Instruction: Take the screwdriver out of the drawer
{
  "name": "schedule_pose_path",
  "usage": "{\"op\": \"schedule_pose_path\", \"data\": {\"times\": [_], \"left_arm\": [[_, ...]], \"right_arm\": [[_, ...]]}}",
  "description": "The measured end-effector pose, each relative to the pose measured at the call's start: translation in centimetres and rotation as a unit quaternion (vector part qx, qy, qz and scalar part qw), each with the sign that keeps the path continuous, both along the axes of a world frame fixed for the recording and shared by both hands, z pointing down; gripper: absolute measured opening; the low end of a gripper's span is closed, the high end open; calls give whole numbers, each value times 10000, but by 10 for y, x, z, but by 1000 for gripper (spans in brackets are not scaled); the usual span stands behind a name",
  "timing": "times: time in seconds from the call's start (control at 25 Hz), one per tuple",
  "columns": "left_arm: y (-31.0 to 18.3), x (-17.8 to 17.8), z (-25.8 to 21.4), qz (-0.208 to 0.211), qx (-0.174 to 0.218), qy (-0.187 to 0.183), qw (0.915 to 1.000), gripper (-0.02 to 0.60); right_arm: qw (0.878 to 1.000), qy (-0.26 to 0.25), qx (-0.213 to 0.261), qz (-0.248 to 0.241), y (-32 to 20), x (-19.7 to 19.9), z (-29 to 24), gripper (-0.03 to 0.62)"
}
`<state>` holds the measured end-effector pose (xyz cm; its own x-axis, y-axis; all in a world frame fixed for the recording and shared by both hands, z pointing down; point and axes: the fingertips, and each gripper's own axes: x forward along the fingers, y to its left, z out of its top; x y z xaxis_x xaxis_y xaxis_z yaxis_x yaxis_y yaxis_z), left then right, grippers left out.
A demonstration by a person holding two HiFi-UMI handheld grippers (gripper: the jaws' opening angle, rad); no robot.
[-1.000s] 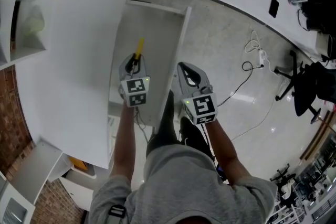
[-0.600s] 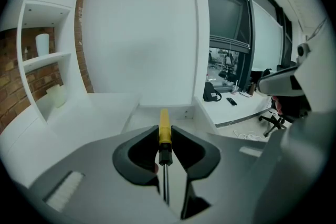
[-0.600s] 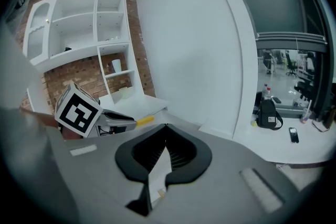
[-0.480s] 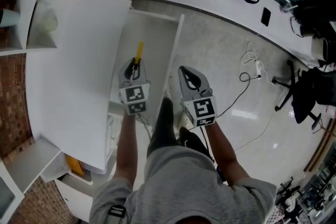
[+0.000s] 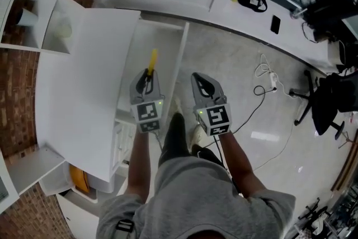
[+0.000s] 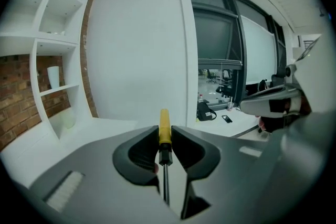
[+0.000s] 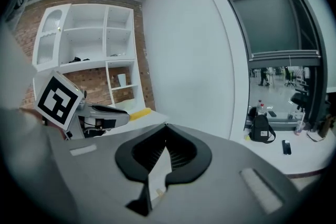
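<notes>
Screwdriver (image 5: 151, 59) held in left gripper (image 6: 165, 127) over the open drawer (image 5: 180, 64).
Left jaws are closed partway on the black collar below the yellow handle, which projects forward past the jaw tips. Right gripper (image 7: 165, 127) is alongside, with its jaws together at the tips and holding nothing.

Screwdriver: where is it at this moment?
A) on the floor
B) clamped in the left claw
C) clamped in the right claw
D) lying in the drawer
B: the left gripper view shows the left claw shut on the screwdriver, with its yellow handle sticking out ahead. The right claw is shut on nothing.
</notes>
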<state>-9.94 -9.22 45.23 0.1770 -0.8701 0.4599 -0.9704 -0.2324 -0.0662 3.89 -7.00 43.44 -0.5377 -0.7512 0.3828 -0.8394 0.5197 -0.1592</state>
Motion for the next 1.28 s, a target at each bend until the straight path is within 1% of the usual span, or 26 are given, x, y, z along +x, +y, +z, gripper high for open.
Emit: {"op": "schedule_pose_path", "data": {"times": [0.28,0.44,0.72,1.04,1.28], "left_arm": [[39,21,-38,77,321,50,9994,81],[66,26,-57,70,504,87,9987,81],[117,39,-80,169,624,197,9977,81],[168,52,-118,355,1109,181,9930,81],[210,67,-135,398,1183,249,9919,83]], "right_arm": [[9997,-58,219,109,31,17,-29,3],[9992,-60,377,146,52,22,-45,3],[9977,-48,588,336,93,40,-68,3],[9952,0,846,484,142,62,-92,3],[9933,42,1032,521,180,81,-105,3]]}}
